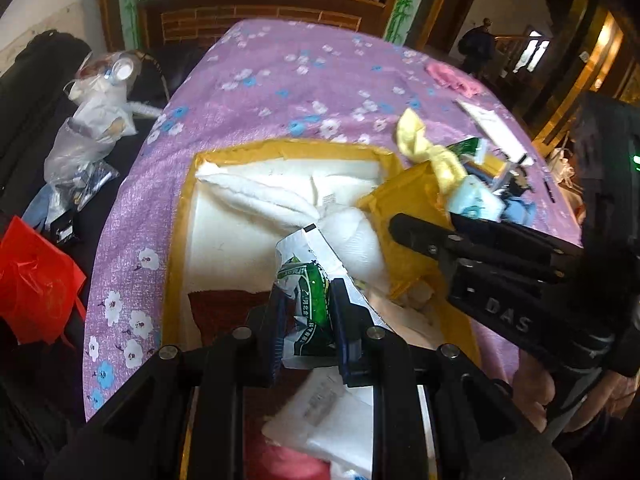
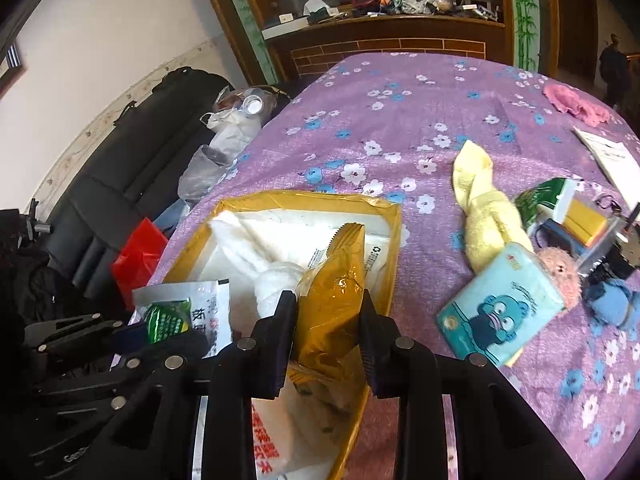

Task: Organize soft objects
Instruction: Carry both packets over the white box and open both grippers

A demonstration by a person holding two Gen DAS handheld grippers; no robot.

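A shallow yellow-rimmed box (image 1: 288, 148) (image 2: 394, 236) lies on the purple floral cloth and holds a knotted white towel (image 1: 280, 196) (image 2: 276, 276). My left gripper (image 1: 306, 312) is shut on a white-and-green packet (image 1: 308, 280) (image 2: 180, 312) above the box. My right gripper (image 2: 328, 320) is shut on a gold foil packet (image 2: 332, 304) (image 1: 400, 200) at the box's right side. A yellow towel (image 2: 484, 216) (image 1: 424, 148), a blue tissue pack (image 2: 496, 316) (image 1: 474, 200), a fuzzy pink toy (image 2: 560, 276) and a pink cloth (image 2: 572, 102) (image 1: 452, 76) lie on the cloth.
White packs (image 1: 332, 416) lie in the box's near end. A green packet (image 2: 544, 196), a yellow pack (image 2: 586, 216), a blue plush (image 2: 612, 300) and a paper leaflet (image 2: 612, 156) lie at the right. Plastic bags (image 1: 92, 128) and a red bag (image 1: 36, 280) sit left of the table.
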